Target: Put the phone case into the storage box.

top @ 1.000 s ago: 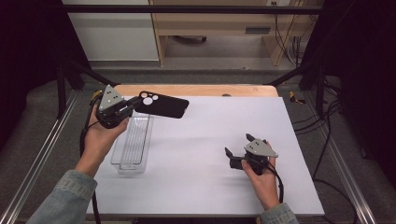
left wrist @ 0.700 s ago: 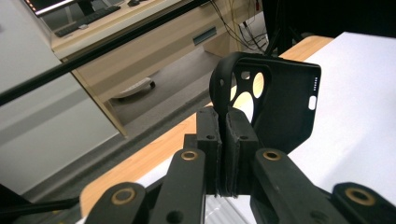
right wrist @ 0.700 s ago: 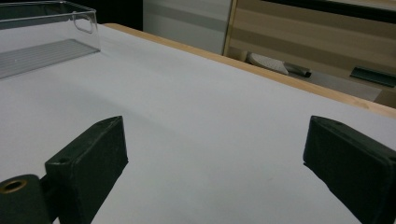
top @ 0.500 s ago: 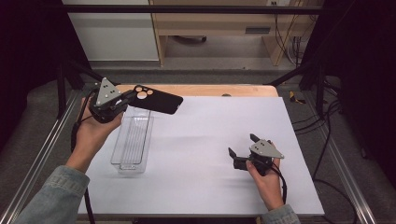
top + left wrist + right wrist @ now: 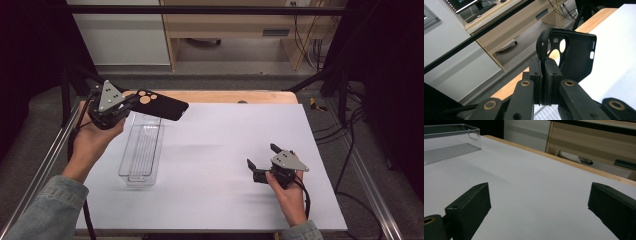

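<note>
A black phone case (image 5: 161, 104) with round camera holes hangs in the air over the far end of a clear plastic tray (image 5: 126, 159). My left gripper (image 5: 131, 103) is shut on the case's camera end, with the rest of the case sticking out to the right. In the left gripper view the jaws pinch the case's rim, so the left gripper (image 5: 544, 65) holds the phone case (image 5: 577, 58) with its hollow side showing. My right gripper (image 5: 262, 156) rests low at the right of the white table (image 5: 225, 135), open, with nothing between its jaws. The right gripper (image 5: 540, 195) faces the tray (image 5: 474, 130).
The table's wooden far edge (image 5: 225, 97) runs behind the white mat. Metal frame rails (image 5: 45, 165) border both sides. A desk and cables stand beyond the table.
My left hand has lifted the phone case a little and carried it leftward, away from the table's middle. The right hand has barely shifted.
</note>
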